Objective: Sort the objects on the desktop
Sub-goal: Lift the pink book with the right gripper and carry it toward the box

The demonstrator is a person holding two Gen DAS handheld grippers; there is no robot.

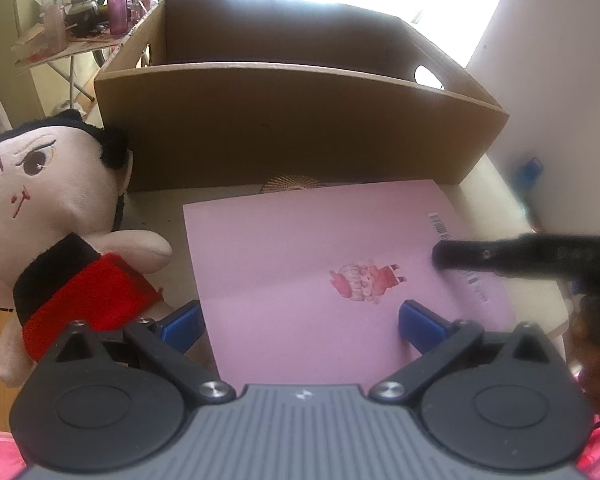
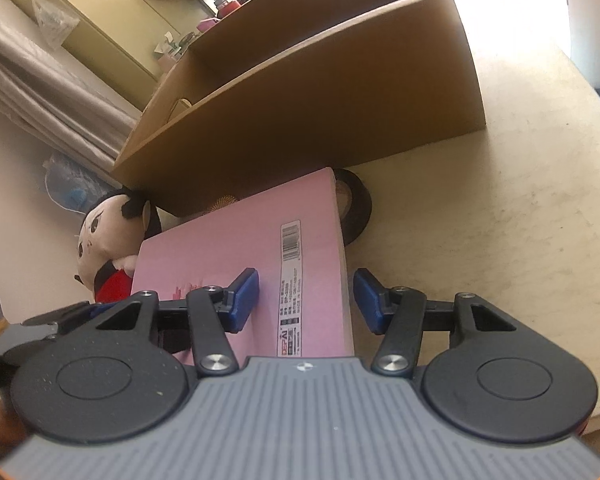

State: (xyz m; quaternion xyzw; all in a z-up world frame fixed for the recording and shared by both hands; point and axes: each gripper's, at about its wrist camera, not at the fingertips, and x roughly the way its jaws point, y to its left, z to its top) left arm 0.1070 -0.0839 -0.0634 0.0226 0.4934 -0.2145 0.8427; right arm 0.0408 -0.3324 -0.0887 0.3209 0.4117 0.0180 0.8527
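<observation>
Fingers of the left hand-held gripper [image 1: 300, 322] stand wide apart, their blue pads either side of the near end of a pink book [image 1: 332, 272] that lies flat on the pale worktop [image 1: 492, 184]; whether the pads touch the cover cannot be told. The right hand-held gripper [image 2: 306, 300] is also spread, one blue pad over the pink cover and the other past the book's right edge above the bare worktop [image 2: 500, 220], so it straddles that edge (the side with the barcode strip) without clamping it. In the left wrist view one black finger [image 1: 500, 258] of the right tool reaches in from the right, its tip over the cover near the barcode.

Left of the book, a plush doll [image 1: 52, 224] with black hair and a red top leans with one arm just beside the book's corner. Only the right wrist view shows a roll of black tape [image 2: 358, 208], partly under the book's far right corner; the left view shows instead a small tan patterned disc [image 1: 292, 184] peeking from behind the far edge.

Beyond the book stands an open cardboard box [image 1: 292, 120] with hand-hole cut-outs in its sides. Farthest, in the left view, a cluttered side table [image 1: 72, 40] carries jars and a purple cup [image 1: 118, 6].
</observation>
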